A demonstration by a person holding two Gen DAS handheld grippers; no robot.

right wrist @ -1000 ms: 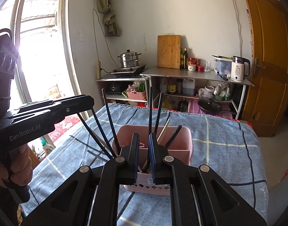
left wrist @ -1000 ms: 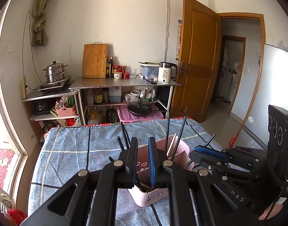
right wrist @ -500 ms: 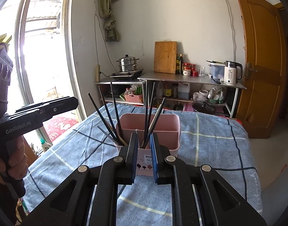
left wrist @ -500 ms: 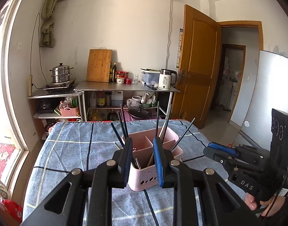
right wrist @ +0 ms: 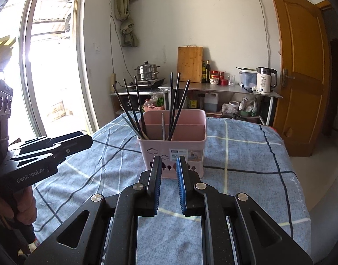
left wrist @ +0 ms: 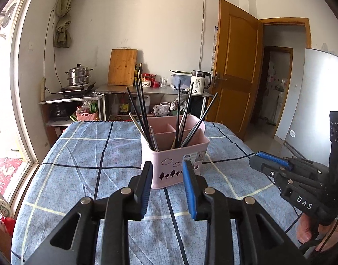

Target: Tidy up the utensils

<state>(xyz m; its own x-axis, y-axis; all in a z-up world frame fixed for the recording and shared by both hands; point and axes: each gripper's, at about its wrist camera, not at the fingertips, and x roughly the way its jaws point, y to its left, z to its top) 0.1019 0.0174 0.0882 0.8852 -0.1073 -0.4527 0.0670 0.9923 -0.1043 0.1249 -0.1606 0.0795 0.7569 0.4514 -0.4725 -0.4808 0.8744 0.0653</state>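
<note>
A pink utensil holder [left wrist: 177,152] stands on the blue checked tablecloth, also in the right wrist view [right wrist: 172,141]. Several black chopsticks [left wrist: 140,114] and a few pale ones lean upright in its compartments; they also show in the right wrist view [right wrist: 175,106]. My left gripper [left wrist: 167,172] is open and empty, just in front of the holder. My right gripper [right wrist: 169,165] is open and empty, its jaws a little apart, also just short of the holder. Each gripper shows in the other's view: the right one [left wrist: 268,161], the left one [right wrist: 80,140].
The tablecloth [left wrist: 91,154] covers the table out to its edges. Behind it stand a steel shelf with a kettle [left wrist: 199,81], jars and a cutting board [left wrist: 122,67], and a steamer pot [left wrist: 78,78]. A window is on the left, a wooden door [left wrist: 235,88] on the right.
Both grippers have pulled back and lowered from over the holder. Their jaws have opened, the left wider. The holder and chopsticks now stand free in front of them.
</note>
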